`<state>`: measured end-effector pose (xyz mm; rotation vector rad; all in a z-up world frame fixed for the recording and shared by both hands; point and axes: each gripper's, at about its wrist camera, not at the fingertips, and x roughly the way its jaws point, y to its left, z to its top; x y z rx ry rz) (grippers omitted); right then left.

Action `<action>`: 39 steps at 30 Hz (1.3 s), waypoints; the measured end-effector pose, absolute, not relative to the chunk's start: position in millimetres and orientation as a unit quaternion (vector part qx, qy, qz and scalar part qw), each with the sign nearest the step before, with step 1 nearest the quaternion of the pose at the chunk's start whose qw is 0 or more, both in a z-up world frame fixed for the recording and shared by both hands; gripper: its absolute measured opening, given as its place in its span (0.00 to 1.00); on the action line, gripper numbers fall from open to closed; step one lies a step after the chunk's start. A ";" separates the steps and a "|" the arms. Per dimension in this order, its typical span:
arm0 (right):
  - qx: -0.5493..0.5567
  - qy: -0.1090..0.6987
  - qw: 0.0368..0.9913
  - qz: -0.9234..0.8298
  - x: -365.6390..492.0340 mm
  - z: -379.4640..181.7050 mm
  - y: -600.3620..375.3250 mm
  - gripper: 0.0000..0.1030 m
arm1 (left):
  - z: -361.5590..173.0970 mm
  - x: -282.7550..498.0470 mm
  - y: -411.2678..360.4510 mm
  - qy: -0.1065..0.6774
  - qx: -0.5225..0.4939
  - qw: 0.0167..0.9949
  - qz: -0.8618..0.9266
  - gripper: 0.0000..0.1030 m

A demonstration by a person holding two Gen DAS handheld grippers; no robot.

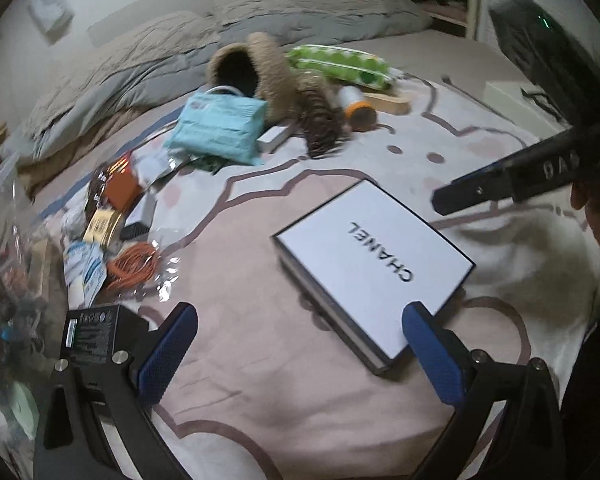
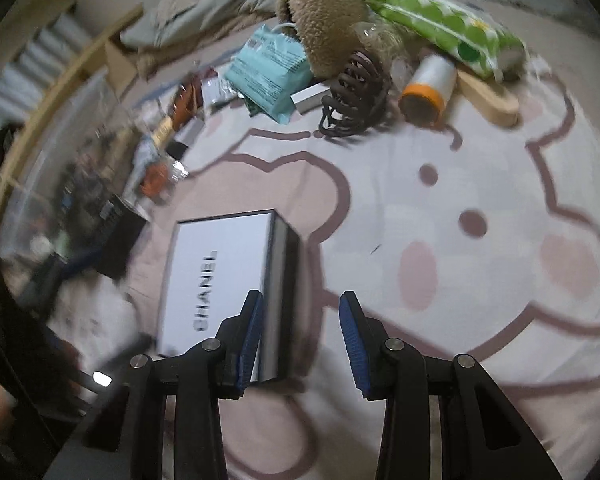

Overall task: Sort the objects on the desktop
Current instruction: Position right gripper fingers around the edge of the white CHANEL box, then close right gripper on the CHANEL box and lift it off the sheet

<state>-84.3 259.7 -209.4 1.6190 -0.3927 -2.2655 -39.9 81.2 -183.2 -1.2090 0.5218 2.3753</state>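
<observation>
Hard to read: the clutter pile (image 1: 112, 224) at the left edge blurs; I cannot count it.
Cut off: one green dotted pouch (image 2: 448, 24) overlaps one tan wooden block (image 2: 492, 98).
Box: one flat white rectangular black-edged lettered box (image 1: 374, 258), on the pink cartoon blanket (image 2: 480, 280).
Left gripper (image 1: 300, 354): I see it spread wide, empty, right pad at the box corner.
Right gripper (image 2: 302, 340): released, empty, beside the box's edge.
Other singles: one brown hair claw (image 2: 354, 94), one orange-capped bottle (image 2: 430, 88), one teal packet (image 1: 220, 126).

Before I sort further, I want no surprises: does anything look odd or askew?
Nothing damaged or spilled. The fuzzy brown bag lies tipped on its side, mouth open, and the white box sits alone, apart from the clutter.
</observation>
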 end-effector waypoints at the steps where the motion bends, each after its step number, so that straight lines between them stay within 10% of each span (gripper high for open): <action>1: 0.566 -0.154 0.168 -0.792 -83.1 -210.3 259.0 0.39 | -183.4 -39.0 82.5 0.192 -0.431 0.210 0.856 1.00; 5: 0.539 -0.183 0.194 -0.799 -76.6 -211.9 250.2 0.40 | -188.8 -37.8 83.4 0.203 -0.430 0.207 0.855 1.00; 8: 0.539 -0.186 0.215 -0.793 -76.6 -216.4 242.7 0.74 | -196.5 -35.0 81.4 0.219 -0.428 0.203 0.853 1.00; 39: 0.609 -0.172 0.292 -0.717 -103.3 -255.9 214.2 0.76 | -203.7 -39.7 64.3 0.204 -0.428 0.199 0.858 1.00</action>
